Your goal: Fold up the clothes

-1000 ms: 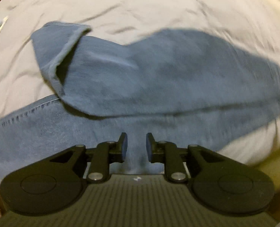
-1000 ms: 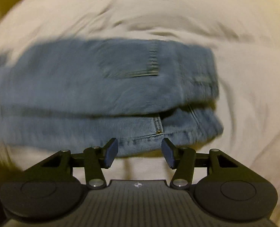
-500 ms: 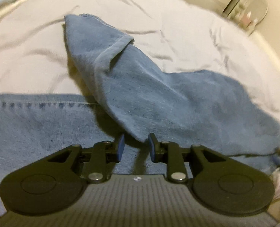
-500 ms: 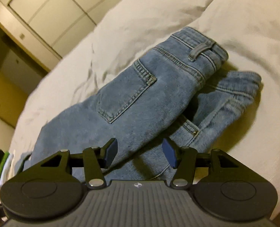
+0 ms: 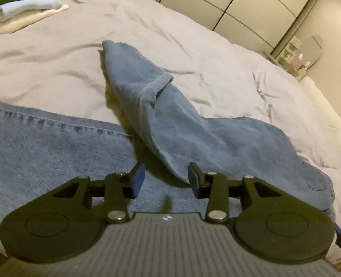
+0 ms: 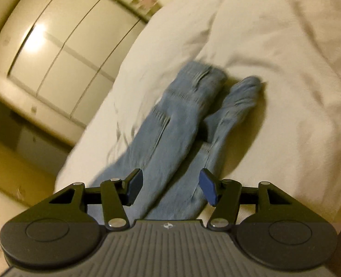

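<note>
We see the left gripper (image 5: 165,177) low over a pair of faded blue denim jeans (image 5: 55,147) spread on a wrinkled pale grey bedsheet (image 5: 193,34); its jaws are opening, the two blue-padded fingers (image 5: 138,180) stand apart, and nothing is pressed between them, though a folded-over jean leg droops to a point just ahead of the right-hand finger. That leg runs up and away from the fingertips, its hemmed cuff turned over midway along. Beyond the left-hand finger the other leg lies flat with its stitched side seam showing. Far off past the left finger we see a stack of folded clothes, green on top of pale blue and cream (image 5: 20,7). The right gripper (image 6: 171,188) has its fingers (image 6: 208,189) well apart, with the waist end of the jeans (image 6: 182,124) lying in the gap between them but, as far as we can tell through the blur, not clamped. The waistband lies ahead of the fingertips on the cream bedding (image 6: 274,46), and pale wardrobe doors (image 6: 66,46) stand beyond the left finger.
</note>
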`<state>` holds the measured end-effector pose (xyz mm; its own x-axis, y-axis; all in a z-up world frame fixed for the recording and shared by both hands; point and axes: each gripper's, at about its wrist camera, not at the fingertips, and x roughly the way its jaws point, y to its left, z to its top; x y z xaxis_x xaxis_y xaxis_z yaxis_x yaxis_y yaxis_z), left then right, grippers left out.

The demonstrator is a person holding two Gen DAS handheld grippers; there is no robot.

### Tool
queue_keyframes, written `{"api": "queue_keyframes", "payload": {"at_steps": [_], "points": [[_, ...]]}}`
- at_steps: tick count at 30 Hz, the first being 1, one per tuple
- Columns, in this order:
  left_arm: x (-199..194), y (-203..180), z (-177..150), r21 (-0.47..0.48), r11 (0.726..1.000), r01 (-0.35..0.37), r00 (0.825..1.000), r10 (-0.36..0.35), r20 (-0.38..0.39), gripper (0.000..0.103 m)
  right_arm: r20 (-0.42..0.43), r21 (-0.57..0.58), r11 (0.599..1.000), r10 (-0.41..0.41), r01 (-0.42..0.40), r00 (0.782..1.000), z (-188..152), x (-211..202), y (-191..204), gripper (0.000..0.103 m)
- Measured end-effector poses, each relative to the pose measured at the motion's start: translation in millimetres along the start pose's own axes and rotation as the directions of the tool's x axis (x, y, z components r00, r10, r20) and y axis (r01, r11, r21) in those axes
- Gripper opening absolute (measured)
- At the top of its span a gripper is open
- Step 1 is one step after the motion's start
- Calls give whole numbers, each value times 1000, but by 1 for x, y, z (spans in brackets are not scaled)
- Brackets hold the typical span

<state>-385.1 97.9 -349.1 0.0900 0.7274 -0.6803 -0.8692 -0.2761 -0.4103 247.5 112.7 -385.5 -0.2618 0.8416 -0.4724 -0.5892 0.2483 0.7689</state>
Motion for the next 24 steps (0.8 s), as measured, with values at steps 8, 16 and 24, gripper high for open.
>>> {"api": "queue_keyframes", "payload": {"at_steps": [8, 16, 24], "points": [[23, 2, 1, -109, 994, -30, 1000, 30, 0, 50, 30, 55, 998, -18, 17, 999, 49, 37, -12, 58], [49, -1, 13, -161, 985, -56, 998, 61, 24, 55, 36, 203, 978, -55, 47, 998, 78, 83, -45, 56], [21, -8, 33, -110, 993, -34, 988, 51, 146, 1, 56, 87, 991, -102, 97, 993, 88, 74, -25, 14]]}}
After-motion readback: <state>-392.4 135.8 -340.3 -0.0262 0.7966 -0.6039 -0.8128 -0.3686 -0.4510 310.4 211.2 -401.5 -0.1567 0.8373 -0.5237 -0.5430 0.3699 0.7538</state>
